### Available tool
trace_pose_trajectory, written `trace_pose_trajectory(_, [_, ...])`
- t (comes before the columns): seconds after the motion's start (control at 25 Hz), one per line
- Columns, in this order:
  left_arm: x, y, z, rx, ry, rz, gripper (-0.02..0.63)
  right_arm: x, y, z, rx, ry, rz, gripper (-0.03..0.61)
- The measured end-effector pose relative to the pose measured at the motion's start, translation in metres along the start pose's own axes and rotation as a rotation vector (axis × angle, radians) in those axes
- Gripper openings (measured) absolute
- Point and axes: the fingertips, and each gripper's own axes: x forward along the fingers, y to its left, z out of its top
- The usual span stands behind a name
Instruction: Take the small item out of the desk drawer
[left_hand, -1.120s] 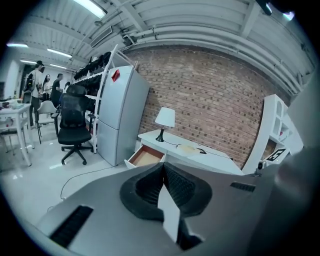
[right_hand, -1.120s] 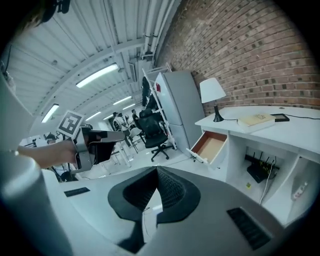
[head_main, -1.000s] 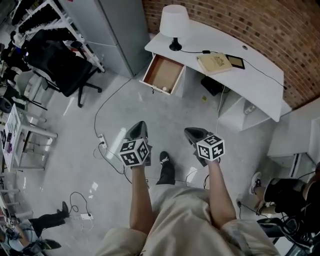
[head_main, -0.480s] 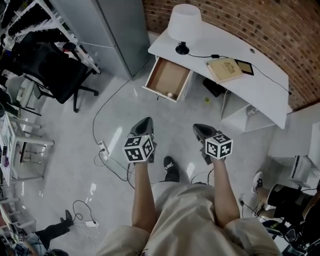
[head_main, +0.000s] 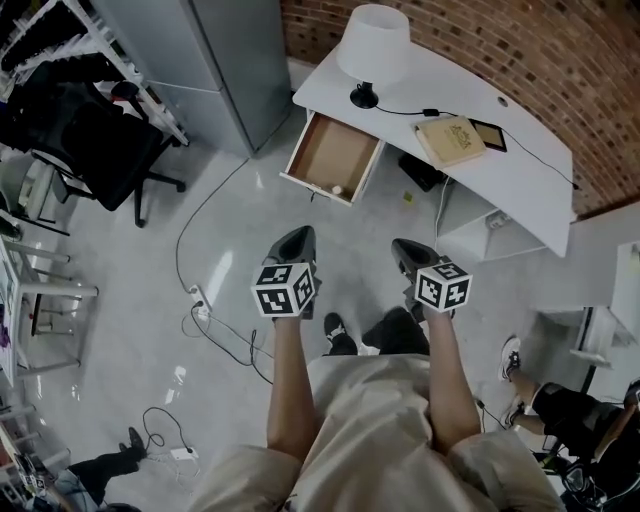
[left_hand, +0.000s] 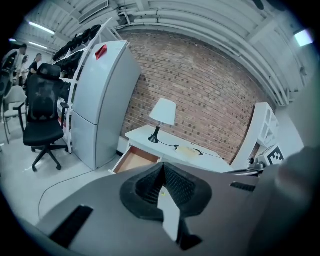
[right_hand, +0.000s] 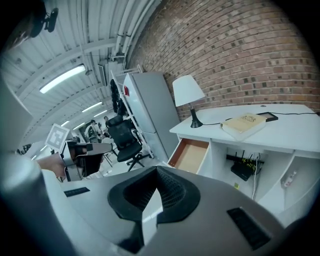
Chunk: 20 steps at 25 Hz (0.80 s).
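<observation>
A person stands back from the white desk (head_main: 520, 175), holding the left gripper (head_main: 299, 234) and right gripper (head_main: 405, 248) level with each other, both aimed toward it, jaws pressed together on nothing. The desk's drawer (head_main: 327, 152) hangs open beneath the lamp (head_main: 372, 45). The small item (head_main: 337, 189), pale and round, lies inside by the drawer's front panel, well apart from both grippers.

The drawer (head_main: 333, 158) looks wooden inside; the floor (head_main: 130, 330) seems glossy.
</observation>
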Motion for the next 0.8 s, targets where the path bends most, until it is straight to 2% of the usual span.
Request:
trace_pose_trajectory(0.24, [0.013, 0.001, 0.015, -0.039, -0.012, -0.017, 0.017, 0.014, -0.009, 0.015, 0.018, -0.020, 0.005, 0.025])
trace_pose_trajectory(0.56, [0.042, -0.002, 0.048, 0.006, -0.023, -0.031, 0.017, 0.058, -0.013, 0.054, 0.013, -0.034, 0.068, 0.025])
trace_pose_trajectory(0.8, [0.072, 0.014, 0.062, 0.023, 0.004, 0.010, 0.017, 0.105, -0.022, 0.085, 0.001, -0.018, 0.139, 0.025])
